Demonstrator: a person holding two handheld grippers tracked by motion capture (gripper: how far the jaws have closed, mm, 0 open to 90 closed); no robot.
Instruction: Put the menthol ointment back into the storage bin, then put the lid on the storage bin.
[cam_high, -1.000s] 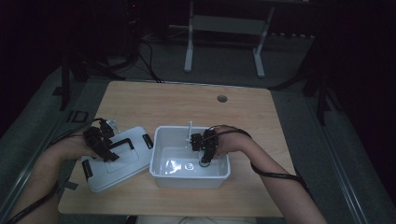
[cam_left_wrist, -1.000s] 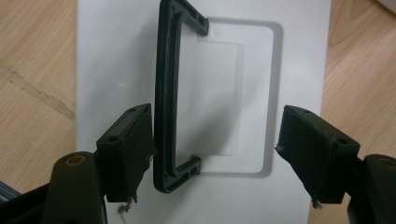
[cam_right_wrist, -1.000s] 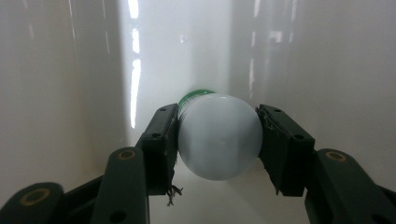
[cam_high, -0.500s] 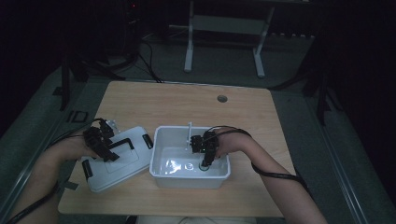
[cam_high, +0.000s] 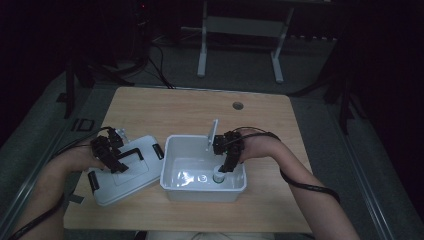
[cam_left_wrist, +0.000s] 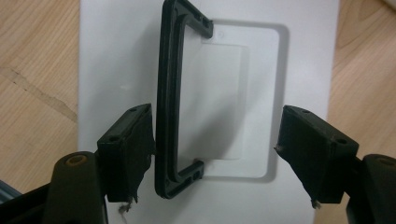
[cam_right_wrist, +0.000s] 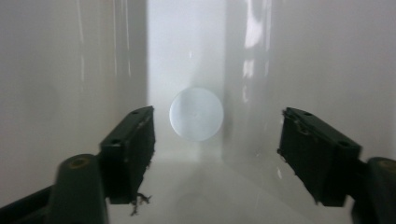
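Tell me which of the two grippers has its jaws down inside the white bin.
The right gripper: its open jaws reach into the white bin above a small round cap. The left gripper hovers over the lid.

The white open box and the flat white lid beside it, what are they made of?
White open box: likely glossy plastic; its walls catch bright reflections. Flat white lid: probably smoother matte plastic, moulded recess, with a black plastic-looking handle. Both rest on a wood-grain table.

You see a glossy white plastic bin (cam_high: 172, 172), its smooth plastic lid (cam_left_wrist: 116, 56) with a matt black handle (cam_left_wrist: 170, 93), on a grained wooden table (cam_high: 175, 107).
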